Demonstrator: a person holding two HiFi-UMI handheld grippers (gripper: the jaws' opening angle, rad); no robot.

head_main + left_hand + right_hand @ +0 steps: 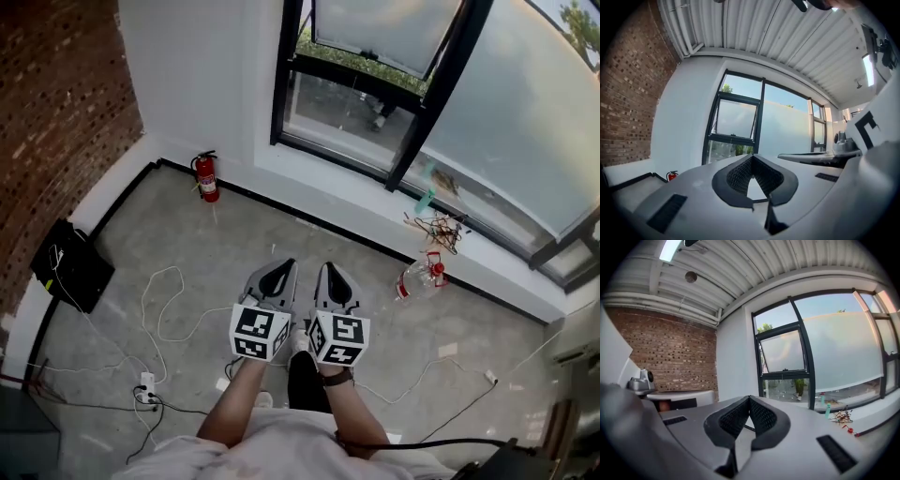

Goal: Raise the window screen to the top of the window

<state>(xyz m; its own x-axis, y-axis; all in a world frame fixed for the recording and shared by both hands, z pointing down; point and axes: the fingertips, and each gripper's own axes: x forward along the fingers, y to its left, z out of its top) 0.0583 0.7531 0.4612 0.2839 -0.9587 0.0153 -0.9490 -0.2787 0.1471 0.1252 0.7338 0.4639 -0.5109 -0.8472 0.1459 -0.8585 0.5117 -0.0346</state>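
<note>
The window screen (530, 112) covers the wide right pane, its lower edge near the sill (328, 187). One clear bottle (419, 277) lies on the floor (234, 234) below, contents unclear. One fire extinguisher (207, 178) stands by the wall. The left gripper (280, 270) and the right gripper (330, 274) have their fingers closed and empty, with open floor ahead.

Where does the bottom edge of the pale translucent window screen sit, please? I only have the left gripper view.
Observer: The pale translucent window screen hangs low; a strip of clear glass shows beneath its bottom edge.
Operator: Is the right gripper free?
Observer: Yes, the right gripper is shut with nothing between its jaws.
Operator: Anything lying near the window?
Observer: A clear plastic bottle with a red cap lies on the grey floor beneath it.
</note>
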